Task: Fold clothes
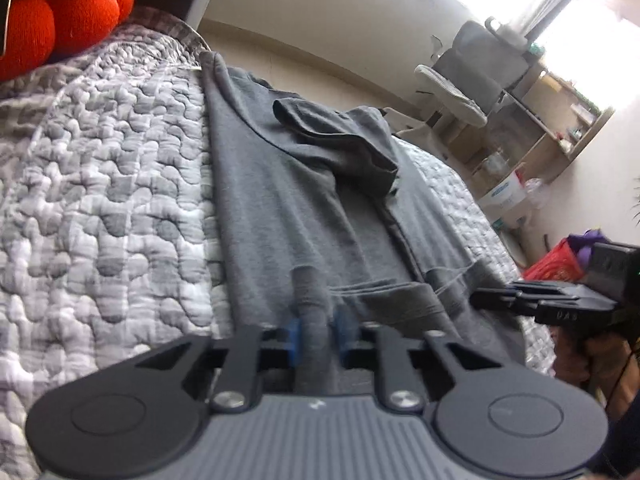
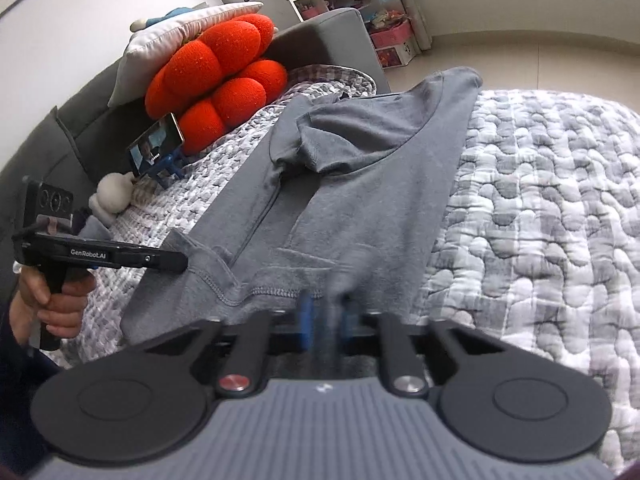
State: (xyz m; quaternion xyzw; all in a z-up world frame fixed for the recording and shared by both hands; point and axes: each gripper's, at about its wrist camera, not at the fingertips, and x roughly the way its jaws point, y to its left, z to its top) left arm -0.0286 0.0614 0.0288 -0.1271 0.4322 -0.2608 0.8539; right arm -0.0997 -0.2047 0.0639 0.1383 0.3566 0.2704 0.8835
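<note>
Nearest in the left wrist view, the left claw (image 1: 316, 332) has its blue pads pressed onto a bunched ridge of the grey T-shirt (image 1: 288, 200) at the hem end. In the right wrist view the right claw (image 2: 326, 320) likewise pinches a tuck of the same hem, though its pads are blurred. Both claws therefore grip the near edge of the shirt, which lies lengthwise on the quilted bedspread (image 1: 100, 200), hem toward the cameras and neckline far.

Judging progress: both long sides appear already turned inward, making a narrow strip, and 1 short sleeve (image 1: 340, 140) lies folded across the upper body. What seems left is the crosswise fold, bringing hem toward collar, and the 2 grips at the hem fit that step; whether the lift is under way cannot be told.

The left view alone shows the right gripper body from the side, a desk chair (image 1: 456, 92) and shelves by a bright window. The right view alone shows the person's hand (image 2: 52, 300) on the left gripper's handle, a red-orange cushion (image 2: 224, 76), a propped phone (image 2: 156, 148) and the grey headboard (image 2: 332, 36) beyond.
</note>
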